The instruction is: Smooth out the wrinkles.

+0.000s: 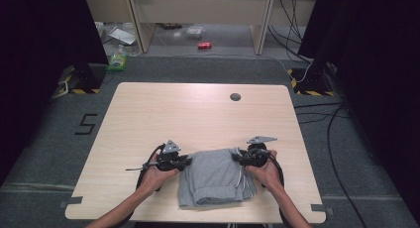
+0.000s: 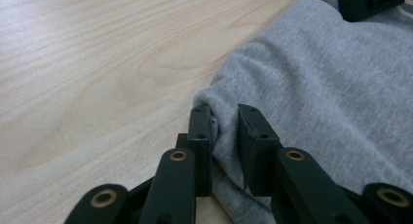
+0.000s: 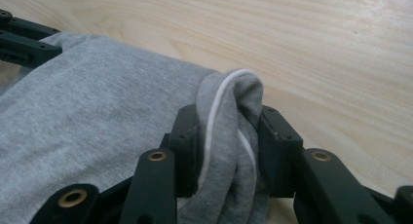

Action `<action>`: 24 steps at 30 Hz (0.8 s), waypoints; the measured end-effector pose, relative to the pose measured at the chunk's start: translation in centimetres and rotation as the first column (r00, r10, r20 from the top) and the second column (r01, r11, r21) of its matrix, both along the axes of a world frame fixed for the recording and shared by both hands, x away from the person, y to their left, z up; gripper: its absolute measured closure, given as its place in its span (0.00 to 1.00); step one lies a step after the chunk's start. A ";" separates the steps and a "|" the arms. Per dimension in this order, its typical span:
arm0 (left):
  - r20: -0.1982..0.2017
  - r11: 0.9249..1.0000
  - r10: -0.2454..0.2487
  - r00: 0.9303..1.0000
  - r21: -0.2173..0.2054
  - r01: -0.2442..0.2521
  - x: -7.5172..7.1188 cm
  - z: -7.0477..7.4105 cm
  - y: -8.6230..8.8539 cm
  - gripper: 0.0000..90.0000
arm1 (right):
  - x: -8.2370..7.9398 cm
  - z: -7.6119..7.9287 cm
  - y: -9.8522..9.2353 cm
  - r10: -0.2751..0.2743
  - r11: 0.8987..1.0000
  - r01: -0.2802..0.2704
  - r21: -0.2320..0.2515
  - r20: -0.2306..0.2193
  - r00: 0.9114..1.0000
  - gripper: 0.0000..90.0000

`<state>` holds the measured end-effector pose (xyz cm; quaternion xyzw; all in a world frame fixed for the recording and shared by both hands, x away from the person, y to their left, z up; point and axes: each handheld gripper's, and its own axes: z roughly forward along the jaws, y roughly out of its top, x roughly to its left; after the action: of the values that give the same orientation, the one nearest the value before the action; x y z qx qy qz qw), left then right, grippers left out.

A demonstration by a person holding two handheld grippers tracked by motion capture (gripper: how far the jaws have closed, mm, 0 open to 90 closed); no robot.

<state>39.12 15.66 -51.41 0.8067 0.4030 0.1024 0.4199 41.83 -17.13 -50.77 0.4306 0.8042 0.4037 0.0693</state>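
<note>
A folded grey garment [image 1: 215,176], with a white drawstring [image 3: 214,112], lies near the front edge of the light wooden table [image 1: 198,114]. My left gripper [image 1: 187,161] is at the garment's far left corner. In the left gripper view the left gripper [image 2: 225,124] has both pads pressed on a thin fold of the grey cloth [image 2: 316,87]. My right gripper [image 1: 237,156] is at the far right corner. In the right gripper view the right gripper [image 3: 229,131] is shut on a thick bunch of the cloth [image 3: 97,102] and the drawstring. A hand holds each gripper.
A round cable hole [image 1: 235,96] sits near the table's far edge. On the floor beyond the table are a red can [image 1: 204,45], a green bottle [image 1: 117,62] and black cables [image 1: 327,119] at the right. Dark curtains flank the table.
</note>
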 end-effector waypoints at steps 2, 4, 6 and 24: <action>0.001 1.000 0.001 1.000 -0.003 -0.001 0.0 0.0 0.0 0.86 | 0.1 0.0 0.1 -0.003 1.000 0.003 -0.002 -0.002 1.000 0.72; 0.000 1.000 -0.001 1.000 -0.001 0.001 0.2 0.0 0.1 0.86 | 0.2 0.0 0.1 -0.005 1.000 0.005 0.001 -0.002 1.000 0.72; 0.004 1.000 0.003 1.000 -0.002 -0.003 0.4 0.0 0.1 0.87 | 0.3 0.0 0.1 -0.016 1.000 0.016 0.003 -0.004 1.000 0.72; 0.019 0.998 0.062 0.998 0.002 -0.062 4.5 0.4 0.4 0.88 | 3.6 -0.1 0.6 -0.079 0.997 0.079 0.018 0.015 0.997 0.73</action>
<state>43.66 16.08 -51.04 0.7933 0.4238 0.1237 0.4193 45.42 -16.57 -50.84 0.4594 0.7824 0.4112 0.0878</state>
